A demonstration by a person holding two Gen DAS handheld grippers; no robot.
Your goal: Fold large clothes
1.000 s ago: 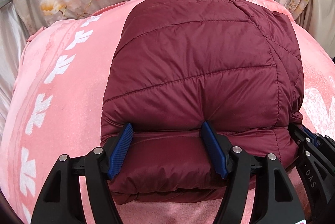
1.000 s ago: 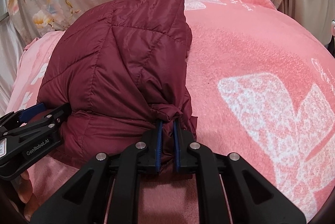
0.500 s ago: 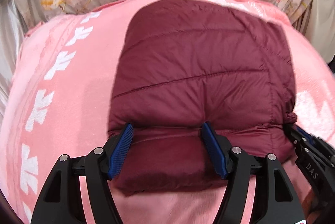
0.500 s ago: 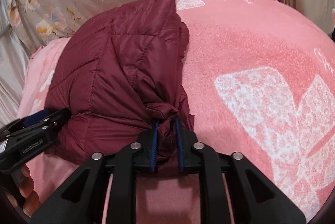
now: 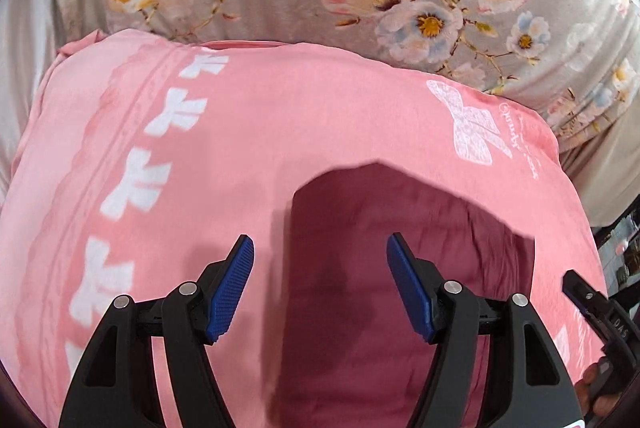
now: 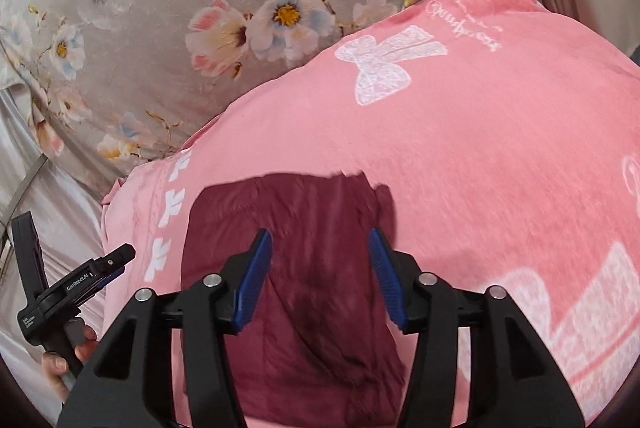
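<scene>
Jacket [image 5: 400, 288] lies folded on blanket [image 5: 280, 132], judged light, puffy, slick; grip a bunched edge; left gripper [image 5: 320, 288] apart, empty; right gripper [image 6: 320, 276] opening, empty.

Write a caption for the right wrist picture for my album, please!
Right tongs opening above the folded maroon jacket on a pink bow blanket.
</scene>
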